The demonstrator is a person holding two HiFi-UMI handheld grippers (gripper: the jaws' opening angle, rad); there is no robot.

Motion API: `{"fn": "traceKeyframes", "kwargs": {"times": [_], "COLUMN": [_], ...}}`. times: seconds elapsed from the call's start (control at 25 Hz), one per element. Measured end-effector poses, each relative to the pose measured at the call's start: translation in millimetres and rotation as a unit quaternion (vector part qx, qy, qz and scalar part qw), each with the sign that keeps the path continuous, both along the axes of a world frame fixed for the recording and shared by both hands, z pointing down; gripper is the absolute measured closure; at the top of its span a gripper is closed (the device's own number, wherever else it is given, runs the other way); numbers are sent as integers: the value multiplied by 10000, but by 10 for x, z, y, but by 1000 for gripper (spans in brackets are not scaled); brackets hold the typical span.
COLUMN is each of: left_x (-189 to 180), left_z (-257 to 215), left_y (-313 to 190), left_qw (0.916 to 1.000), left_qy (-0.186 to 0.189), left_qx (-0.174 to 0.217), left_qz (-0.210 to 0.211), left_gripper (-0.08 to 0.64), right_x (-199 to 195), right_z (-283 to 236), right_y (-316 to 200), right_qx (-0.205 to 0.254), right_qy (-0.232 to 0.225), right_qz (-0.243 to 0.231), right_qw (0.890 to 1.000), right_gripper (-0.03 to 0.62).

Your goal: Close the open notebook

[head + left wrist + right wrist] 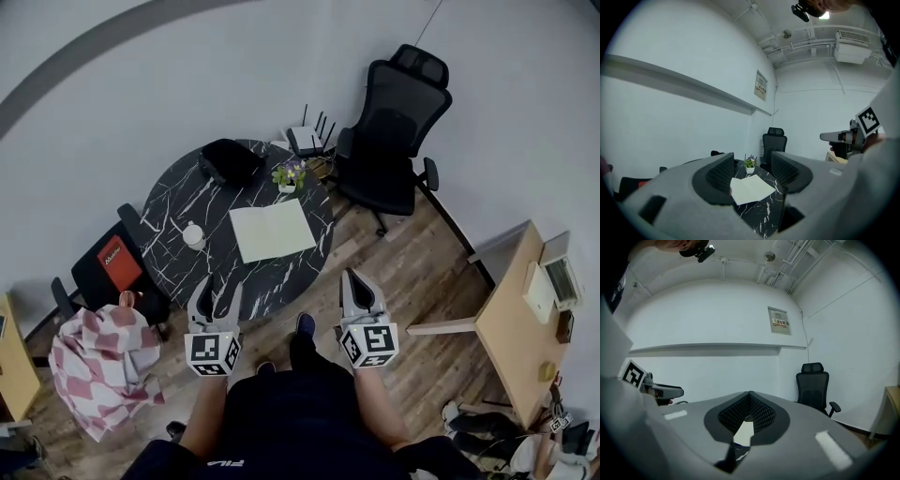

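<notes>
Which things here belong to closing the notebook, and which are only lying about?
For the job: open notebook, left gripper, right gripper.
Lying about: flower pot, white cup, black bag, office chair.

Round table (178, 202), notebook (272, 230), plant (289, 175), cup (194, 235), bag (231, 161)

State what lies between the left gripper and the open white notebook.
Only bare black marble tabletop separates left gripper from notebook, in the head view.
</notes>
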State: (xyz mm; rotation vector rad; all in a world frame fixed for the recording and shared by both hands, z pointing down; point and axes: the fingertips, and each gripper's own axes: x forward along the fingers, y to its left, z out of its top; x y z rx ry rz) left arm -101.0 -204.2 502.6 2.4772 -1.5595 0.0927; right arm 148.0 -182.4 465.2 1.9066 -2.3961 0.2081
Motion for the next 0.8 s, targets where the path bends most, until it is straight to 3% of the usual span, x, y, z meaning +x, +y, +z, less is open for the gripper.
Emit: {"fn": "traceKeyframes", "kwargs": {"times": [0.4, 0.8], "left_x": [130, 156], "left_z": [400, 958], "left_y": [-531, -851], "left_qw": [9990, 9958], "left_qy": [-176, -384], "left_qx": [-371, -774], "left_qz": [-195, -288], "left_gripper": [318, 310], "right_x": [123, -25], "right_z": [69, 164], "right_y": [-524, -742], "right_qx": [-111, -193], "right_qy": [-15, 20], "right_qz": [-236, -611], "right_qw": [9997, 9979], "right_gripper": [583, 583]}}
